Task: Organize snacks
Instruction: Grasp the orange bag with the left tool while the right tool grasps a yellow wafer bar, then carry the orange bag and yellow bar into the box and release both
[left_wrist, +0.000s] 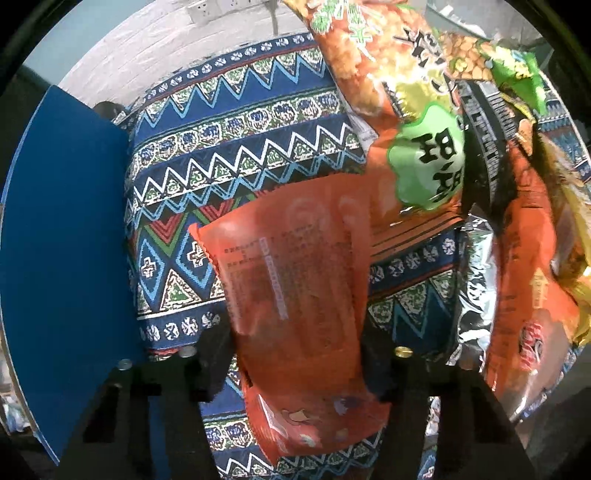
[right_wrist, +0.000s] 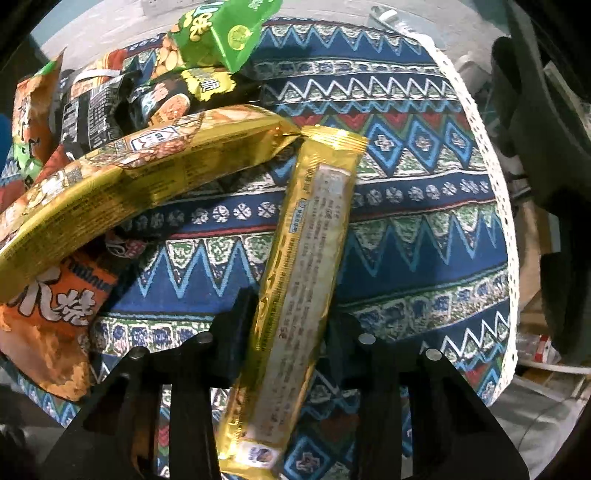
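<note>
My left gripper (left_wrist: 295, 354) is shut on an orange snack packet (left_wrist: 291, 280) and holds it above the patterned tablecloth (left_wrist: 240, 140). A blue bin wall (left_wrist: 62, 236) stands to its left. My right gripper (right_wrist: 291, 328) is shut on a long gold snack packet (right_wrist: 306, 266), held lengthwise between the fingers above the cloth. A pile of snack bags lies to the right in the left wrist view, with an orange bag bearing a green label (left_wrist: 424, 155) on top. In the right wrist view the pile is at the left, with a larger gold bag (right_wrist: 122, 177) in front.
In the right wrist view a green bag (right_wrist: 218, 37), black bags (right_wrist: 92, 110) and an orange bag (right_wrist: 55, 321) make up the pile. The tablecloth's white lace edge (right_wrist: 491, 192) marks the table's right side, with dark furniture (right_wrist: 546, 129) beyond it.
</note>
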